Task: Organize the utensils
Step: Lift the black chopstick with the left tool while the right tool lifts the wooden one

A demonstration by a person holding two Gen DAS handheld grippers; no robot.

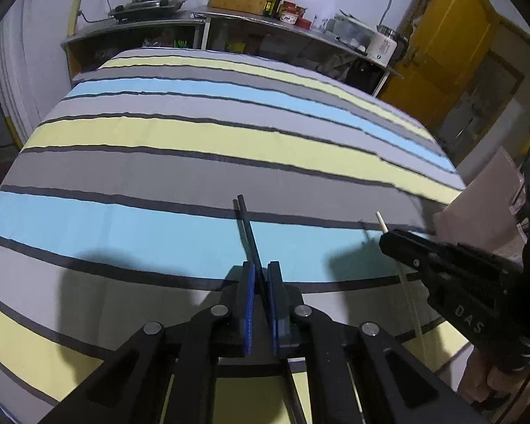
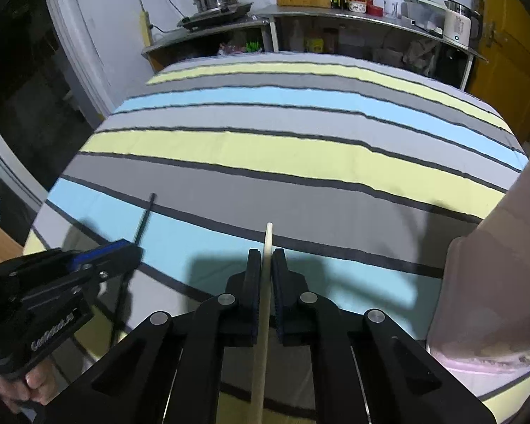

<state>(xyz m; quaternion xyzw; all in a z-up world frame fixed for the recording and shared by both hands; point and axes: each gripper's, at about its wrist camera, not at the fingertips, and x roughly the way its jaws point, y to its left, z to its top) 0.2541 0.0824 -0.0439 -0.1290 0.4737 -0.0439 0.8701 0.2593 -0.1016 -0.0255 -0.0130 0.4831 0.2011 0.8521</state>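
- Nearest the left wrist lens, the left claw [image 1: 261, 275] is clamping shut on the black chopsticks [image 1: 245, 226], which look like a pair. Their long axis is running straight out along the fingers toward the upper middle of the frame, and the tips are hanging over a blue stripe.
- Nearest the right wrist lens, the right claw [image 2: 267, 258] is closing tight on the pale chopstick [image 2: 268, 243]. It too is lying along the finger axis, with a short end poking forward and the long part trailing back under the camera to the bottom edge.
- Both utensils are being held up off the striped cloth [image 1: 194, 141] covering the bench; neither seems to be touching it, though the gap is hard to judge.
- In the left view the right claw is sitting at the lower right, and in the right view the left claw is sitting at the lower left, so the two are working side by side, near but apart, with the sticks roughly parallel.
- A pinkish container [image 2: 494, 282] is rising at the right edge of the right view, just beside the right claw. If it is the holder for the utensils, the right claw is the nearer one, and the pale stick would probably need tipping toward upright to enter it.
- Open room is lying ahead and toward the upper left of both frames. The cloth's far edge is dropping off before the cluttered shelving [image 2: 335, 17].
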